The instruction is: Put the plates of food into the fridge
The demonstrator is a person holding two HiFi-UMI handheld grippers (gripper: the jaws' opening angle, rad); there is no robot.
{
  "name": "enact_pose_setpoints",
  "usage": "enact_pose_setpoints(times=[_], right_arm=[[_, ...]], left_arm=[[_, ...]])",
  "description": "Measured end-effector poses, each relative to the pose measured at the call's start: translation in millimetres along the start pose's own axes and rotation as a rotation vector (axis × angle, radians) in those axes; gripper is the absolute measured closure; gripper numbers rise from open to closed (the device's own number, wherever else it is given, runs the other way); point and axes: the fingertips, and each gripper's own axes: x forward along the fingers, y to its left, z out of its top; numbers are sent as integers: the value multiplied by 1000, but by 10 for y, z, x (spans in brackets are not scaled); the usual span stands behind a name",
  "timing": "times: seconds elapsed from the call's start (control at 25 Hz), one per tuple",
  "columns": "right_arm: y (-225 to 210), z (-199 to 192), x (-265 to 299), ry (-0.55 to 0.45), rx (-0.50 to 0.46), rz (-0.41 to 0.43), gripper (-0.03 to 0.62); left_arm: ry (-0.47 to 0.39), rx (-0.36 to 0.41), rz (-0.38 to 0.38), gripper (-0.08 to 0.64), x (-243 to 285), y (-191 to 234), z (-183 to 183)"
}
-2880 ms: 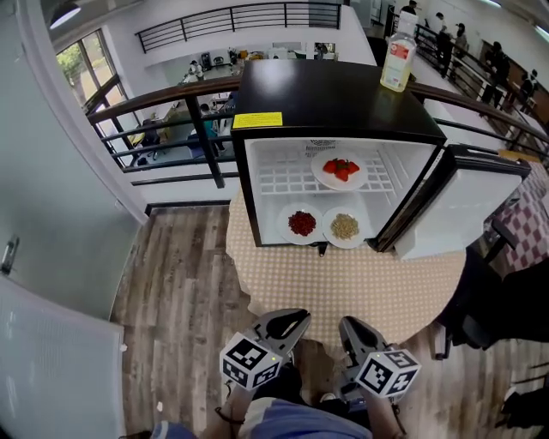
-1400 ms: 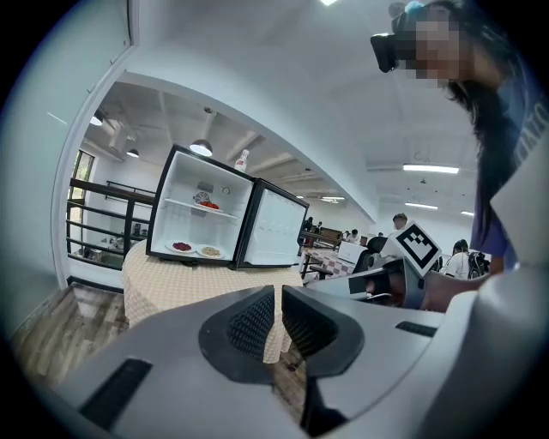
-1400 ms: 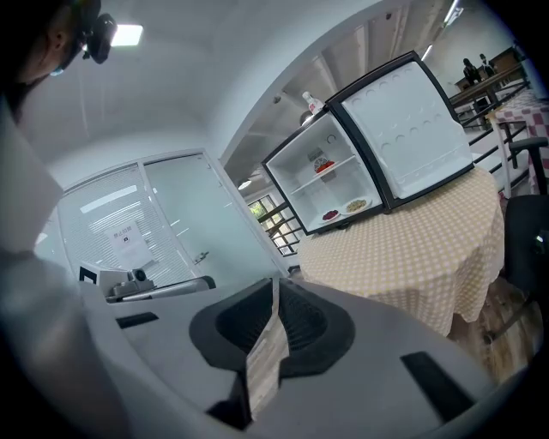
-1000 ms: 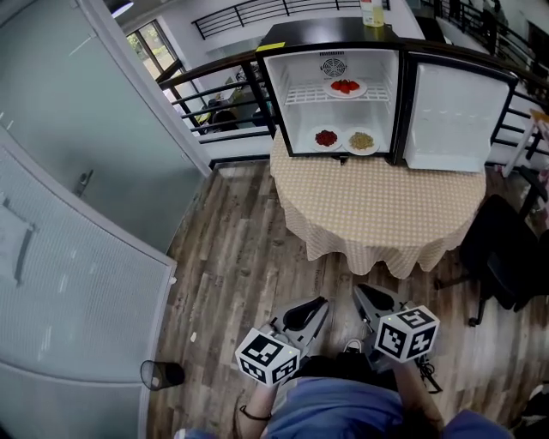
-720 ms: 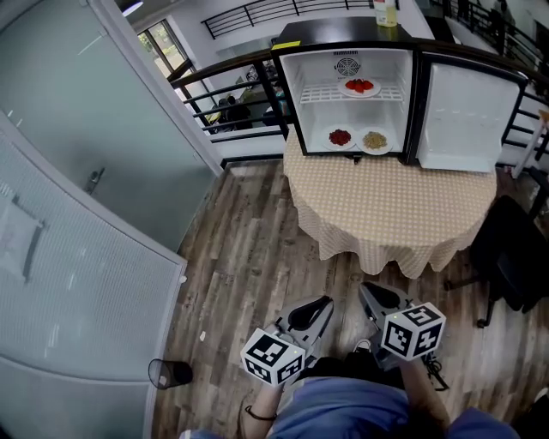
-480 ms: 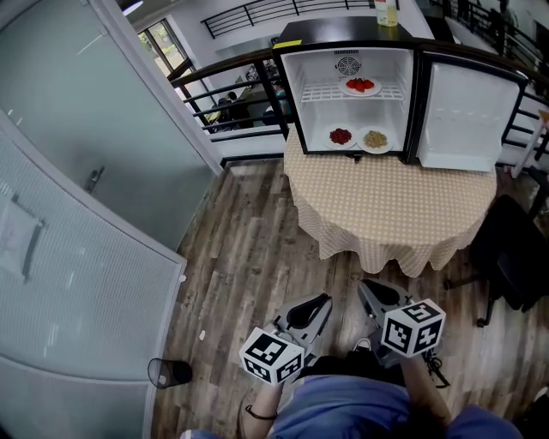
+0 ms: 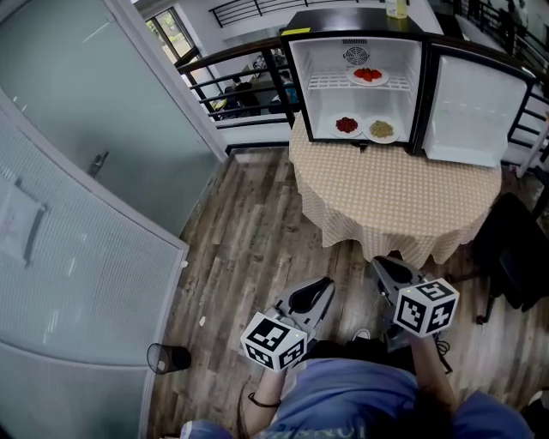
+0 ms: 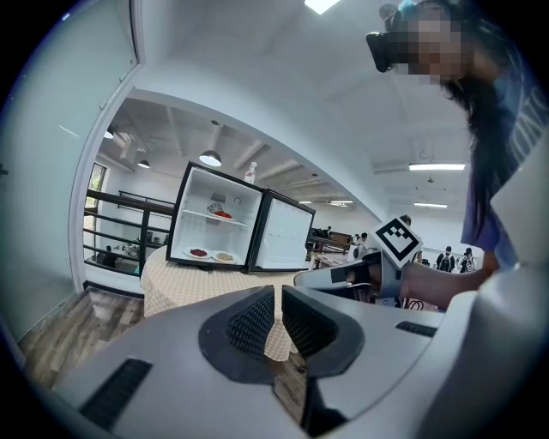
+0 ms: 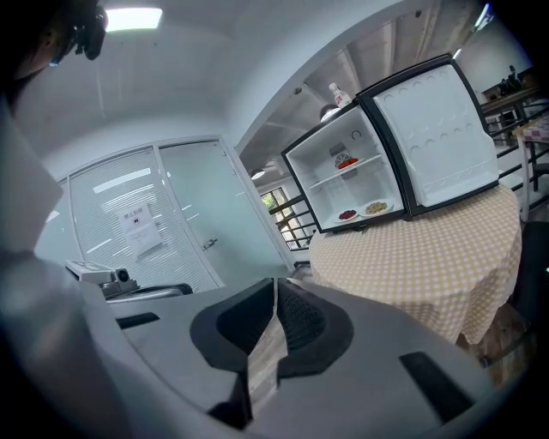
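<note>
The black mini fridge [image 7: 356, 34] stands on a round table [image 7: 395, 193] far ahead, with its door [image 7: 476, 116] swung open to the right. A plate of strawberries [image 7: 367, 75] rests on its upper shelf. A plate of red food [image 7: 346, 126] and a plate of beige food [image 7: 381, 130] sit side by side on its floor. My left gripper [image 7: 324, 284] and right gripper [image 7: 378, 262] hang low over the wood floor, well short of the table. Both are shut and empty, as the left gripper view [image 8: 277, 296] and the right gripper view [image 9: 274, 287] confirm.
A frosted glass wall with a door [image 7: 86, 171] runs along the left. A small black bin [image 7: 167, 357] stands on the floor near it. A black chair [image 7: 515, 249] is right of the table, a railing [image 7: 232, 77] behind it. A bottle [image 7: 396, 7] tops the fridge.
Since the earliest frame I have backed well away from the table, so the fridge looks small and far. Over the last second the view drifted slightly; both grippers stayed low and empty.
</note>
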Motion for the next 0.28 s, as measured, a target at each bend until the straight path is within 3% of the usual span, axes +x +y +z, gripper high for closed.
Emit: enact_pose_setpoints(times=[0.28], right_arm=[[-375,191,-197,-65,32,-70,566]], left_arm=[[12,0,14,525,52,11,-59]])
